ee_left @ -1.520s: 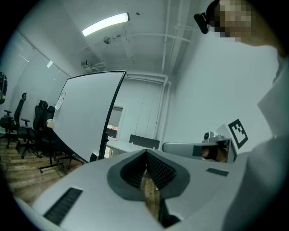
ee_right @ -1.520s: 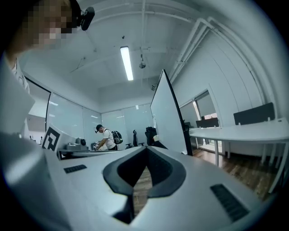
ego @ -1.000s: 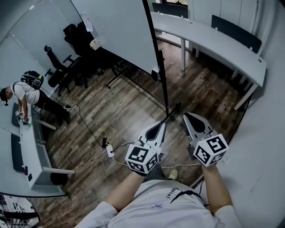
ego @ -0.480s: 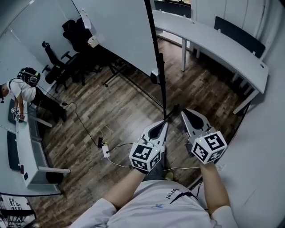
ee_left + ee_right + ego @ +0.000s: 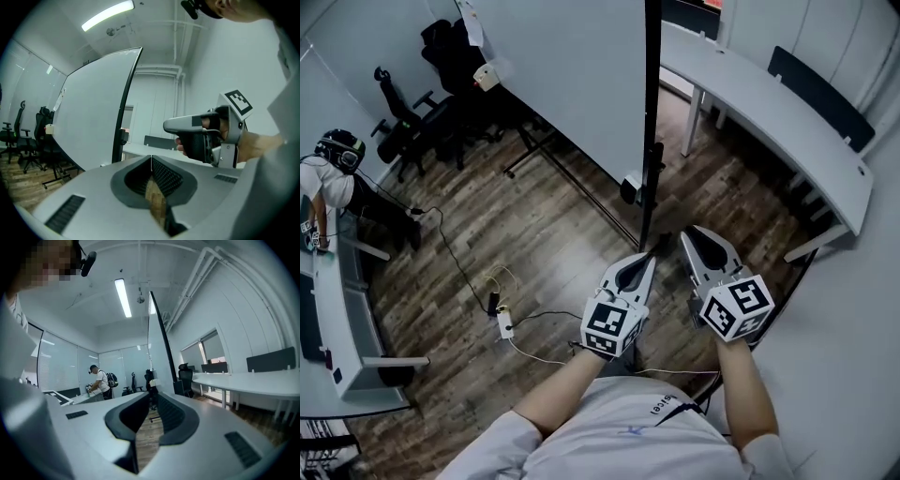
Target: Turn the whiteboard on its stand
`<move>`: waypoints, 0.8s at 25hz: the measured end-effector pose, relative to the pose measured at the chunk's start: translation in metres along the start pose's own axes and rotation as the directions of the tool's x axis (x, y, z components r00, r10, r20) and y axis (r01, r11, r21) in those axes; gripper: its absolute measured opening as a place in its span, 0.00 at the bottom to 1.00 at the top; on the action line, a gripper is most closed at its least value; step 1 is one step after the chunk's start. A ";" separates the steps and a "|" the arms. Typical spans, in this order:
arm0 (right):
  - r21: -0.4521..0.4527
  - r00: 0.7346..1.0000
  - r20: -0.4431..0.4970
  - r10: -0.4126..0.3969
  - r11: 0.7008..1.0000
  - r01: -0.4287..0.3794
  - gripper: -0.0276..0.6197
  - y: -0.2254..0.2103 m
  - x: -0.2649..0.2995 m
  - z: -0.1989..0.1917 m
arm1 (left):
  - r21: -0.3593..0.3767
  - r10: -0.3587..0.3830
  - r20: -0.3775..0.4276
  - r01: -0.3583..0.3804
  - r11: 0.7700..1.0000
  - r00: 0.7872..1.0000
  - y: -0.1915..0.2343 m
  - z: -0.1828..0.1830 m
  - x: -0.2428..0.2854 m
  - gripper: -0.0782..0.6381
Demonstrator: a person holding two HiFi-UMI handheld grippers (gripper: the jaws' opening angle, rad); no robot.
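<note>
The whiteboard (image 5: pixel 572 75) is a tall white panel with a black edge frame (image 5: pixel 649 122) on a black floor stand (image 5: pixel 581 187). In the head view both grippers hang side by side just short of that edge. My left gripper (image 5: pixel 649 258) is shut with nothing in it; in its own view (image 5: pixel 151 158) the board (image 5: pixel 93 122) rises ahead to the left, and the right gripper (image 5: pixel 201 131) shows at the right. My right gripper (image 5: pixel 686 234) has just been opening; a narrow empty gap shows between its jaws (image 5: pixel 153 394). The board (image 5: pixel 157 348) stands edge-on in front of it.
A long white desk (image 5: pixel 769 103) curves along the right behind the board. Black office chairs (image 5: pixel 441 66) stand at the back left. A person (image 5: pixel 328 164) bends over another white desk (image 5: pixel 328 319). A power strip and cables (image 5: pixel 502 323) lie on the wooden floor.
The board's black edge has come nearer and now stands straight up above both grippers. The grippers have moved along with the view. The person at the left has slid toward the picture's edge.
</note>
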State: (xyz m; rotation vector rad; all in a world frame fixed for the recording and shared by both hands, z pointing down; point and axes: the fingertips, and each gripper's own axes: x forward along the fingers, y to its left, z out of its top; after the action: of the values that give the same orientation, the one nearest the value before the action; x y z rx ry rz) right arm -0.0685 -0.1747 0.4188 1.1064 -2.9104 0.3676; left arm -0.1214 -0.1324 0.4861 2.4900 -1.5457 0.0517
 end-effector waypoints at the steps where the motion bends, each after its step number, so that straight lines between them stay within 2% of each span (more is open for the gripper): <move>1: -0.001 1.000 -0.014 0.001 1.000 -0.001 0.14 -0.005 0.016 -0.002 | 0.006 -0.003 -0.007 0.003 1.000 1.000 0.012 -0.001 0.011 0.13; 8: -0.050 0.996 -0.088 -0.026 0.999 0.022 0.26 -0.051 0.117 0.000 | 0.068 -0.021 -0.034 0.023 0.997 0.999 0.087 -0.002 0.091 0.13; 10: -0.071 0.995 -0.096 -0.041 0.997 0.034 0.29 -0.063 0.138 0.006 | 0.071 -0.030 -0.053 0.034 0.997 0.998 0.101 -0.009 0.111 0.20; 12: -0.093 0.995 -0.082 -0.051 0.995 0.043 0.30 -0.071 0.157 0.020 | 0.077 -0.037 -0.067 0.042 0.996 0.997 0.114 -0.014 0.132 0.25; 20: -0.167 0.999 -0.009 -0.032 0.985 0.030 0.30 -0.079 0.204 0.084 | 0.111 -0.019 -0.129 0.033 0.993 0.991 0.139 -0.037 0.192 0.26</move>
State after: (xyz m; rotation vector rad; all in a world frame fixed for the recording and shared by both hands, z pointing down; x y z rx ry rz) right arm -0.1640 -0.3839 0.3717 1.1190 -2.8464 0.1260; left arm -0.1557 -0.3540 0.5711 2.5364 -1.4969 0.2975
